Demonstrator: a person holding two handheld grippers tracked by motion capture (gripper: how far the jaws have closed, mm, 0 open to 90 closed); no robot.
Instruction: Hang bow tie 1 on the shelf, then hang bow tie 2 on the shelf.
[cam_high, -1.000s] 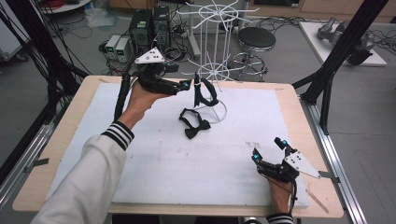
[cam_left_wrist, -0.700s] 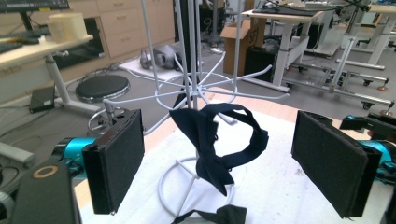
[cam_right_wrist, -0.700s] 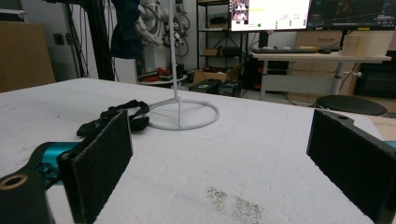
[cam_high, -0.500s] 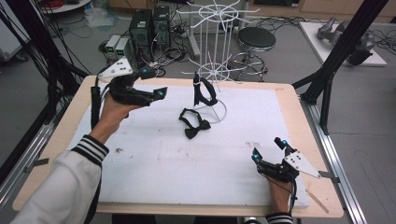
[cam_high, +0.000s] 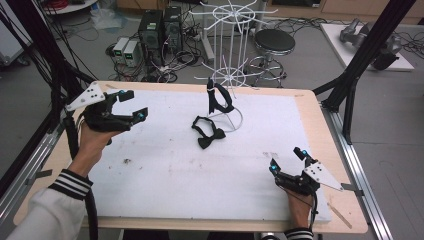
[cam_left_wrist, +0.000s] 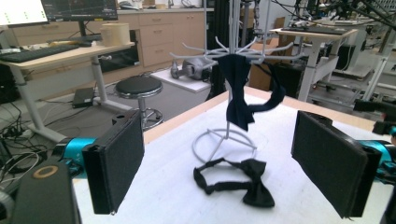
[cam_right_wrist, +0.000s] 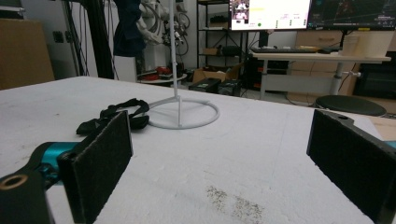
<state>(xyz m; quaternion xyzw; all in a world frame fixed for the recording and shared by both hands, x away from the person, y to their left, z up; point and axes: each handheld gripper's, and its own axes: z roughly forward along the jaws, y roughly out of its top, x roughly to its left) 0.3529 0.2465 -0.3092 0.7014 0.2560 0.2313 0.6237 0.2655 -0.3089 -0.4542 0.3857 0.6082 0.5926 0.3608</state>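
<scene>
Both claws are wide open here and holding nothing. The left gripper (cam_high: 129, 104) is up off the white foam-covered table (cam_high: 165, 170) at the far left corner, jaws spread well apart and aimed toward the middle of the board. Through its own view the gap between the pads frames the stuff it's pointed at: a black fabric bow tie with its strap looped (cam_left_wrist: 240, 183) lying flat on the foam, and right behind it the white wire display stand with a round ring base (cam_left_wrist: 223, 140), which has a second dark bow tie hanging from a hook (cam_left_wrist: 238, 88).

The lying bow tie (cam_high: 206, 132) sits just beside the stand's ring base (cam_high: 235, 117) – near the centre, well apart from either claw.

The right gripper (cam_high: 289, 162) rests low at the near right edge, jaws spread too – nothing between them but bare foam.
</scene>
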